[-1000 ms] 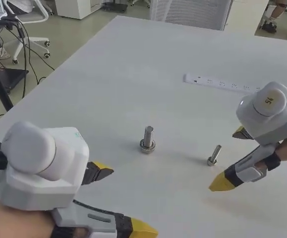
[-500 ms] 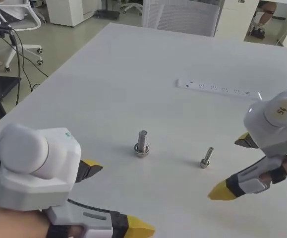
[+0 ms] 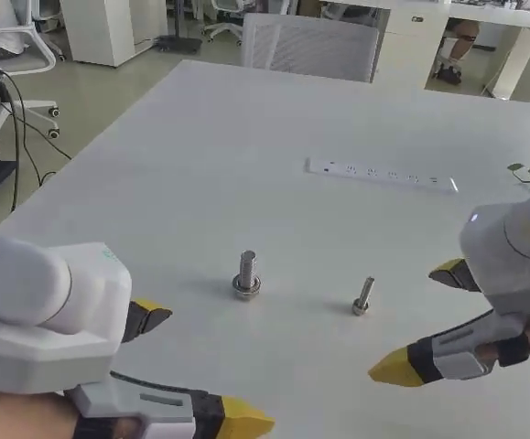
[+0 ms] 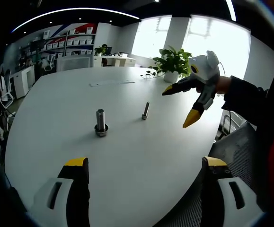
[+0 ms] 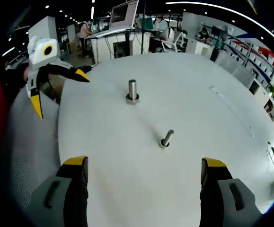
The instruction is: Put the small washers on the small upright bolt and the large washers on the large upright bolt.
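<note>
The large upright bolt (image 3: 246,273) stands mid-table with washers stacked at its base, also seen as the large bolt (image 4: 100,123) and the large bolt (image 5: 132,91). The small upright bolt (image 3: 363,296) stands to its right, leaning slightly, with a washer at its foot; it appears as the small bolt (image 4: 145,110) and the small bolt (image 5: 165,139). My left gripper (image 3: 200,370) hovers open at the near left with nothing between its jaws. My right gripper (image 3: 420,320) is open and empty right of the small bolt.
A white power strip (image 3: 381,174) lies farther back on the white table (image 3: 200,165). A mesh chair (image 3: 310,44) stands at the far edge. A potted plant (image 4: 173,62) sits at the table's right end. Office chairs and cables are on the floor to the left.
The head camera has tilted, shifting the whole scene down and left. My right gripper has drawn a little away to the right of the small bolt. Both bolts stay put.
</note>
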The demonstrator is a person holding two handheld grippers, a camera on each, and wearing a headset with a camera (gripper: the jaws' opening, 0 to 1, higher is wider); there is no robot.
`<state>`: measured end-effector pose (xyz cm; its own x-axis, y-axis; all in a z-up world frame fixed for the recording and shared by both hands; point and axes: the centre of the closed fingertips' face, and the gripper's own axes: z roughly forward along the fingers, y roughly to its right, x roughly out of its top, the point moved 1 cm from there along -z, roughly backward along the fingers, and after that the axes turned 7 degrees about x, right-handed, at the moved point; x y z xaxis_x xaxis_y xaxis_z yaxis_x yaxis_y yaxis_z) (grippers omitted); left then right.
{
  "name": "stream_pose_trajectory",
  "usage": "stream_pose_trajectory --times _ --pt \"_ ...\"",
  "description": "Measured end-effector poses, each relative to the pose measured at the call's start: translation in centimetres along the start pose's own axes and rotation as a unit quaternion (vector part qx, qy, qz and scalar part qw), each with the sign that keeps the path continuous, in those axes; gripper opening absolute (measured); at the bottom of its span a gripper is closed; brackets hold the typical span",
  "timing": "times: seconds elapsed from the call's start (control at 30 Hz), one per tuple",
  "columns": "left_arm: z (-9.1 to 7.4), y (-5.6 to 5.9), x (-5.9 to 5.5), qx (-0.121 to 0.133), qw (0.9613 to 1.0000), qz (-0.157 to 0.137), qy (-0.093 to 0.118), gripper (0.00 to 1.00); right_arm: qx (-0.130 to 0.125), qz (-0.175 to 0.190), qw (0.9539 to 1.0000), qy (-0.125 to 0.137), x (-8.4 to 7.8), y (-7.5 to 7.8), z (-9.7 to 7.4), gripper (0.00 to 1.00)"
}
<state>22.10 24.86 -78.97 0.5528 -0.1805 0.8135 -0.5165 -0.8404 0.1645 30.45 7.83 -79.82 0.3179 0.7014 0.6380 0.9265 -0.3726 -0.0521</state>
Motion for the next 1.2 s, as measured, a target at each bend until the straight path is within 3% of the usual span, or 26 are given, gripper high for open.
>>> stream_pose_trajectory --times 0.27,0.5,0.8,1.07,1.2 --pt "-0.3 -0.1 0.4 0.001 1.0 0.0 0.008 1.0 -0.009 0.01 0.9995 0.028 -0.2 -1.9 -0.7 1.0" --pt "-0.5 -0.2 0.8 0.003 0.9999 0.004 0.011 1.0 -0.023 0.025 0.9978 0.057 -0.2 -2.5 -1.6 1.0" --pt "-0.3 -0.3 1.5 0.003 0.9998 0.007 0.018 1.0 -0.071 0.034 0.9898 0.119 0.7 -2.7 -2.7 1.0" --pt "-0.3 -1.0 1.3 0.004 0.9998 0.004 0.018 1.0 -0.087 0.05 0.9848 0.142 0.3 -2.8 -2.5 1.0" --pt "-0.2 -1.2 1.3 0.004 0.9998 0.003 0.02 1.0 -0.084 0.055 0.9839 0.148 0.1 -3.1 -2.0 1.0"
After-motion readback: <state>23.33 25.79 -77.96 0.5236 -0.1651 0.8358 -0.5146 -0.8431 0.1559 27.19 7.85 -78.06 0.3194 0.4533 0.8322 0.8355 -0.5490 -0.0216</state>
